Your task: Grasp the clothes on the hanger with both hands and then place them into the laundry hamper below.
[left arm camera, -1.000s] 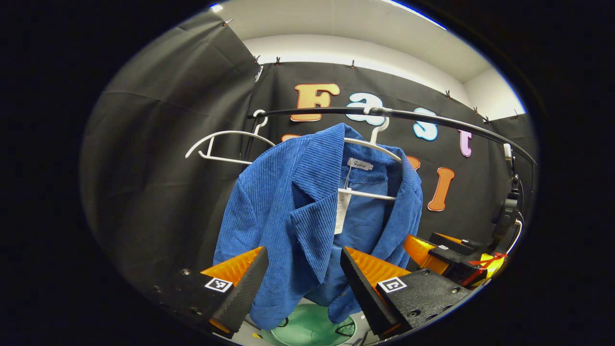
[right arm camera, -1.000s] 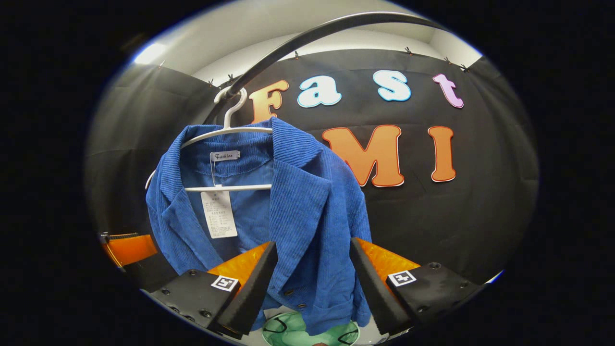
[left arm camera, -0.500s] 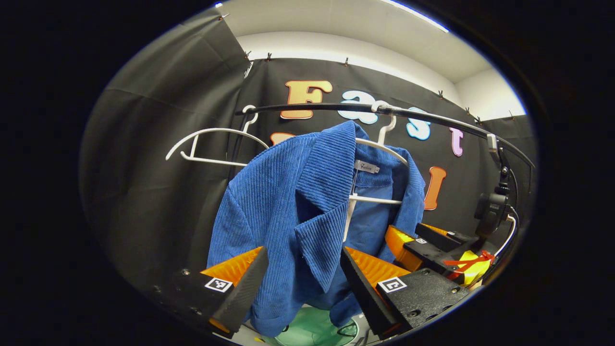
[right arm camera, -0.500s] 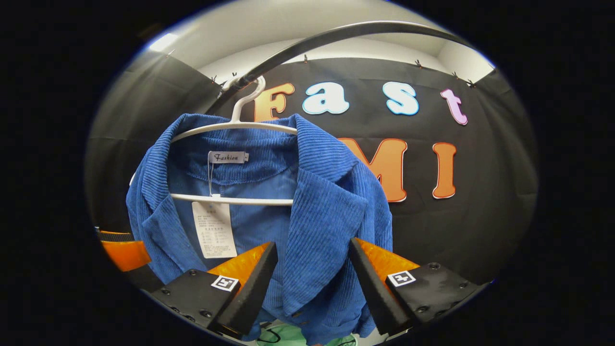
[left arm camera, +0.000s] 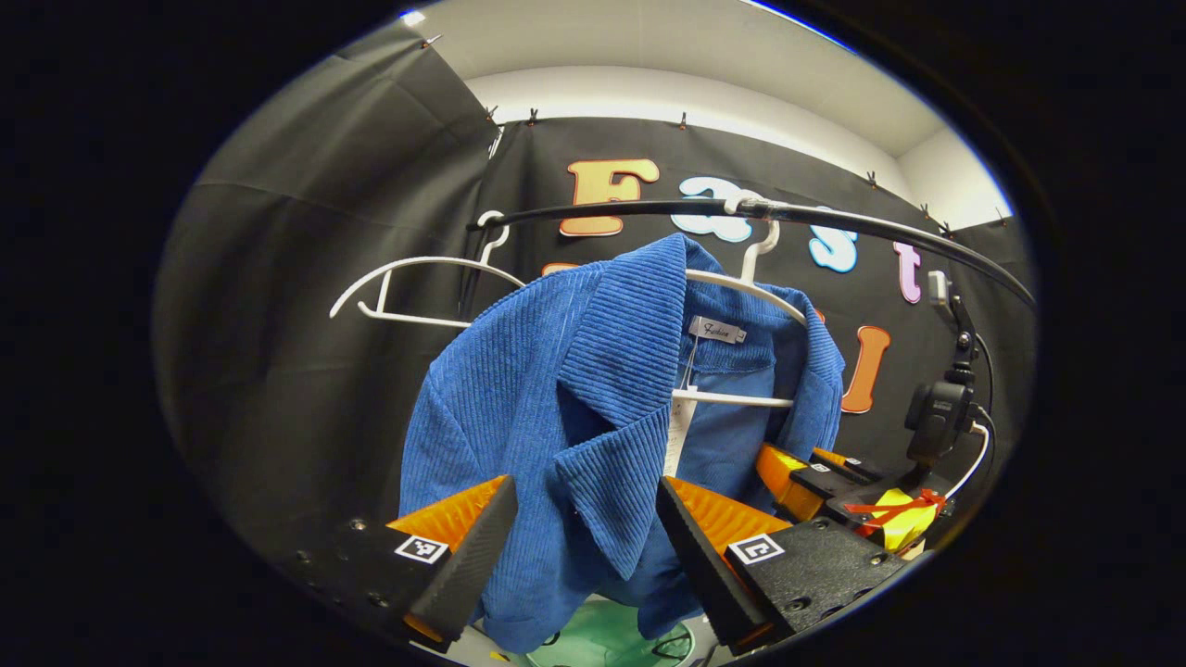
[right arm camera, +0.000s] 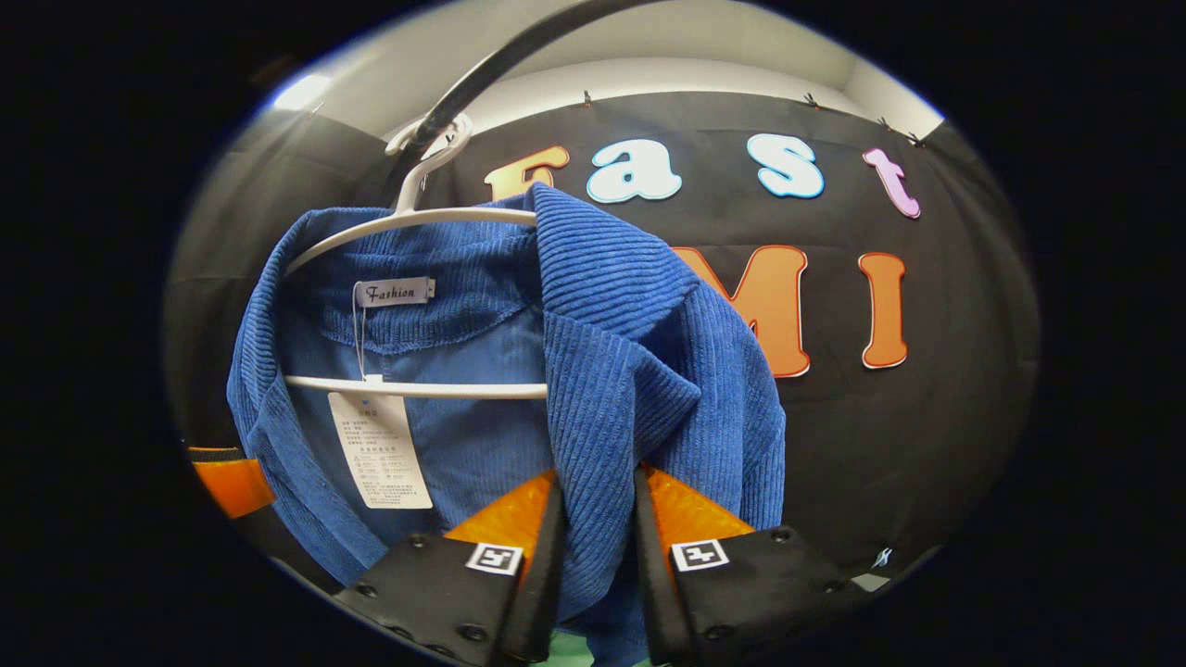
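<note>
Corduroy jacket (left arm camera: 547, 389): blue and ribbed, it hangs open on a white hanger (left arm camera: 741, 283); a paper tag (right arm camera: 382, 449) dangles inside, below the neck label.
Hanger and rail: the hanger's hook sits over a black rail (left arm camera: 834, 220) that runs across the booth in front of the black cloth wall; in the right gripper view the hanger's crossbar (right arm camera: 417, 387) shows behind the open front of the jacket.
Spare hanger (left arm camera: 417, 287): white and bare, it hangs on the same rail, to the left of the jacket in the left gripper view.
Left gripper (left arm camera: 579, 547): its fingers stand wide apart, one on each side of the jacket's near lapel and front panel; neither finger presses the cloth.
Right gripper (right arm camera: 598, 547): its fingers are drawn close together with a fold of the jacket's lapel edge clamped between them; the ribbed cloth fills the narrow gap. In the left gripper view it shows farther off at the jacket's far front edge (left arm camera: 811, 477).
Hamper (left arm camera: 607, 639): a green rim shows low between the left gripper's fingers, under the jacket's hem; how close the hem comes to it I cannot tell.
Task state: the jacket is on the hanger, above the hamper.
</note>
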